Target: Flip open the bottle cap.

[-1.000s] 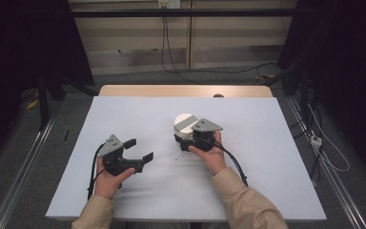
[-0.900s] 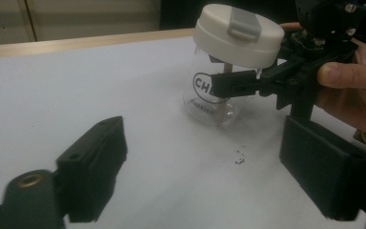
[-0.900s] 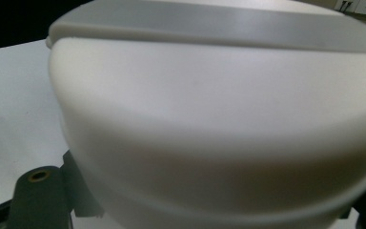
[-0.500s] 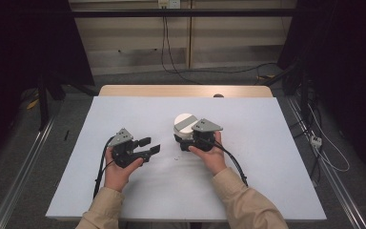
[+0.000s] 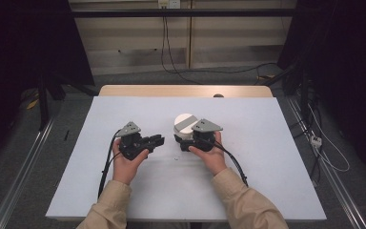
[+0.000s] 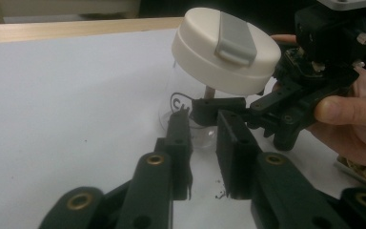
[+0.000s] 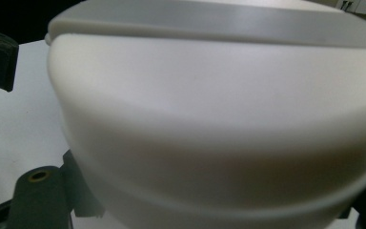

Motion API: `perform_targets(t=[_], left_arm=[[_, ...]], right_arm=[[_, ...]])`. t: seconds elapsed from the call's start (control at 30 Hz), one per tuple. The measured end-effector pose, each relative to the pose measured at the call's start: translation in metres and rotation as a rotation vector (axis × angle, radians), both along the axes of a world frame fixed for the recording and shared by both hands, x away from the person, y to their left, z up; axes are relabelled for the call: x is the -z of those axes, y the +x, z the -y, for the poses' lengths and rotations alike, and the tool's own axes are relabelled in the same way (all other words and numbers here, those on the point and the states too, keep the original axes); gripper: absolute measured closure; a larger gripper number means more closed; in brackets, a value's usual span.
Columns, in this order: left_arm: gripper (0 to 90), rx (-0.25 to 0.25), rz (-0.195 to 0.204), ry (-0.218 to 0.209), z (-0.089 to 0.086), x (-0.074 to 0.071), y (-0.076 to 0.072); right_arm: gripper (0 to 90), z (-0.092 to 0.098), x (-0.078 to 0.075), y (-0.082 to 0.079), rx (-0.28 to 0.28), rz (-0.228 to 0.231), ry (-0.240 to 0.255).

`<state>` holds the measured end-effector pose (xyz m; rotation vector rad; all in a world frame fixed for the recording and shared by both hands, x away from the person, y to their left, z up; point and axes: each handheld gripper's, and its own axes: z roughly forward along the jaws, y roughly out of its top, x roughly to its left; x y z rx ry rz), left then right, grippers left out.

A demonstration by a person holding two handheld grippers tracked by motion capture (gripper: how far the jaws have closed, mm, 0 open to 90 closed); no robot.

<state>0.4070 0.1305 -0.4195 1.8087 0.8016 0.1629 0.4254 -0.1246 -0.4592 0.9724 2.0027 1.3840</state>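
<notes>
**High view: cup gripped, lid still on**

My right tongs [image 5: 183, 141] are clamped on the clear cup [image 6: 183, 102], tilted on the tabletop [image 5: 267, 143]. My left tongs [image 6: 204, 133] have just been closing with nothing between them, near the cup's base. Its white lid [image 6: 224, 50] sits on; opening is left.

Both forearms, in tan sleeves, come in from the near edge, each hand wrapped round the body of a gripper. The left gripper [image 5: 158, 140] lies nearly level and points toward the right gripper [image 5: 181, 141]; its jaws have just been closing and stand a narrow gap apart with nothing pressed between them. The right gripper is clamped shut, its hand [image 5: 208, 156] behind it, fingers [image 6: 348, 109] curled over the body, jaw tips just ahead of the left gripper's.
</notes>
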Motion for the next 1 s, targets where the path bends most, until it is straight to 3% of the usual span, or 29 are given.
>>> perform_targets(t=[0.23, 1.0], left_arm=[[90.0, 0.014, -0.010, 0.000, 0.005, -0.002, 0.004], [90.0, 0.032, -0.010, 0.040, 0.031, -0.012, 0.015]], right_arm=[[18.7, 0.000, 0.000, 0.000, 0.002, -0.001, 0.002], [18.7, 0.000, 0.001, 0.001, 0.002, -0.003, 0.001]])
